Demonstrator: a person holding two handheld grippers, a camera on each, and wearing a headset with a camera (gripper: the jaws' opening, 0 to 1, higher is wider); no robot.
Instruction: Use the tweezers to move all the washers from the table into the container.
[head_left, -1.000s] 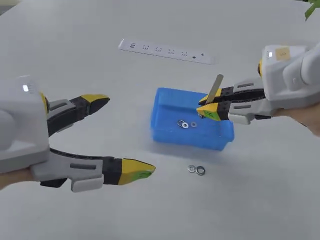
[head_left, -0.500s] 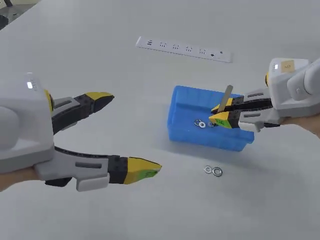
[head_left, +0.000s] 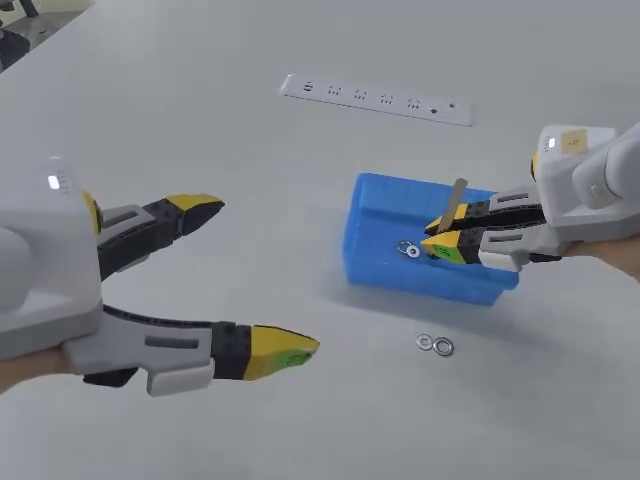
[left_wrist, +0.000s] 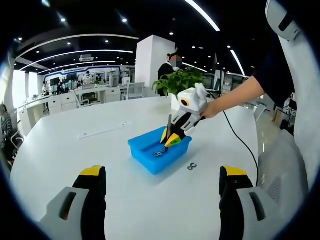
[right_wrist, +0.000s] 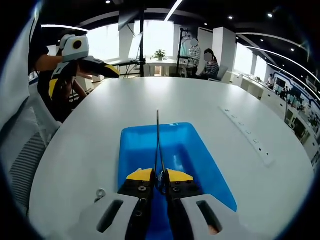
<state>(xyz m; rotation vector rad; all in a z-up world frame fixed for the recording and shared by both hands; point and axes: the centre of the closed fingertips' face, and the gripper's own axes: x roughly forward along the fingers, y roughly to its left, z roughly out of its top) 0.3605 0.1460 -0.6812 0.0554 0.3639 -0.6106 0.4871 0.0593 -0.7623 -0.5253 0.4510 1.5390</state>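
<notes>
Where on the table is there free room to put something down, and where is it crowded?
Free: the table between the power strip and the blue container, and the wide patch between the left gripper and that container. Crowded: two washers by its near wall, and over it the right gripper with the tweezers.

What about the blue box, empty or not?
Not empty: the blue box has washers on its floor, while two more washers sit outside on the table.

4 washers (head_left: 443, 347) (2 in, 2 on table (head_left: 200, 120)), 1 blue container (head_left: 380, 192), 1 tweezers (head_left: 457, 198), 1 pwr strip (head_left: 375, 99)
</notes>
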